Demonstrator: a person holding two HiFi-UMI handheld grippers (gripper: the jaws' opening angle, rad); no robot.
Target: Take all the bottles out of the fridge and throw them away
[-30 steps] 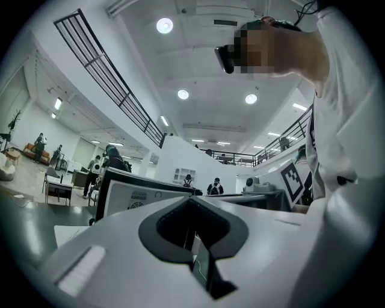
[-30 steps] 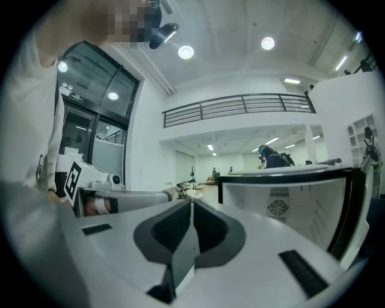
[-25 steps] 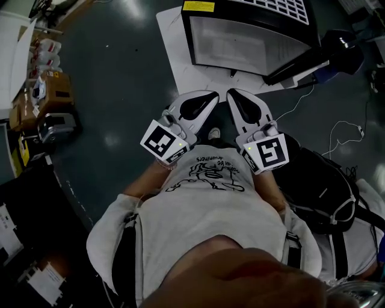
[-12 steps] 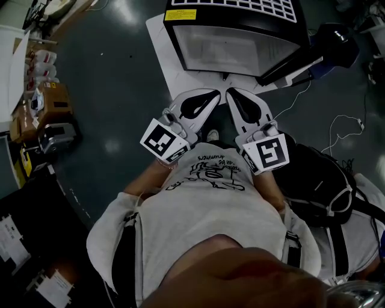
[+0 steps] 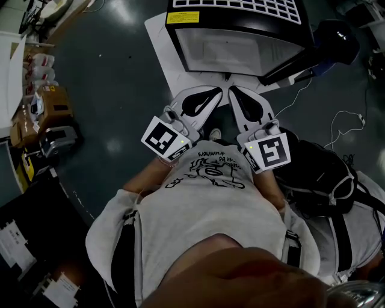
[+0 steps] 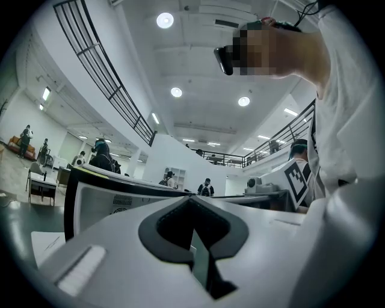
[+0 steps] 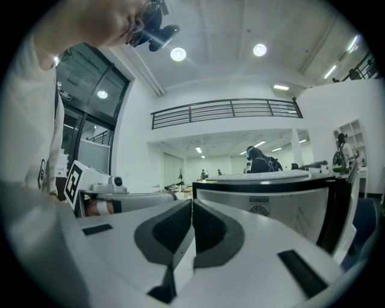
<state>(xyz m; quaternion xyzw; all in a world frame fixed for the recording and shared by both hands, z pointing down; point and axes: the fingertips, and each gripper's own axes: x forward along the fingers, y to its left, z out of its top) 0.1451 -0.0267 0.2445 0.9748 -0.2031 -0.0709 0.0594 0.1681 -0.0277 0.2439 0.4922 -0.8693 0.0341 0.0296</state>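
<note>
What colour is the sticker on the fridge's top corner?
The sticker is yellow, shown best in the head view.

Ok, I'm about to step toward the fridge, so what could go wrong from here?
A white cable loops across the floor beside the black bag on your right; a foot might snag it. The left gripper and right gripper are both shut, so they would likely bump, not grasp, anything in the fridge.
</note>
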